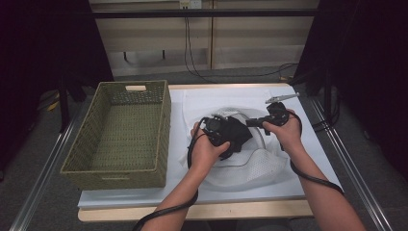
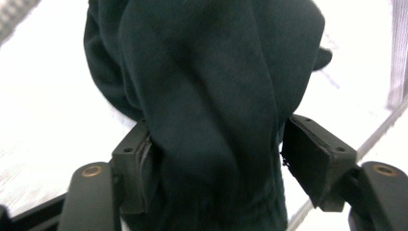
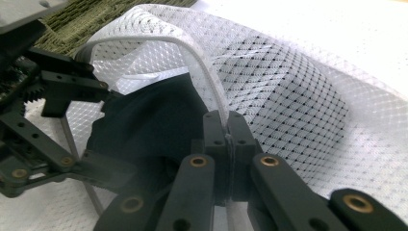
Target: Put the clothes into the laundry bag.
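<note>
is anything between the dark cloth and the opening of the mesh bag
Nothing visible. The right gripper pinches the mesh bag rim, holding it open, and the dark cloth, in the left gripper, sits at the mouth.

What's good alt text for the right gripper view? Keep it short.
The right gripper is shut on the white rim of a white mesh laundry bag, holding its mouth open. A dark garment sits in the opening, with the left gripper at it from the left.

Bright overhead light on the white tabletop, dark surroundings, blurred close foreground in gripper views.
</note>
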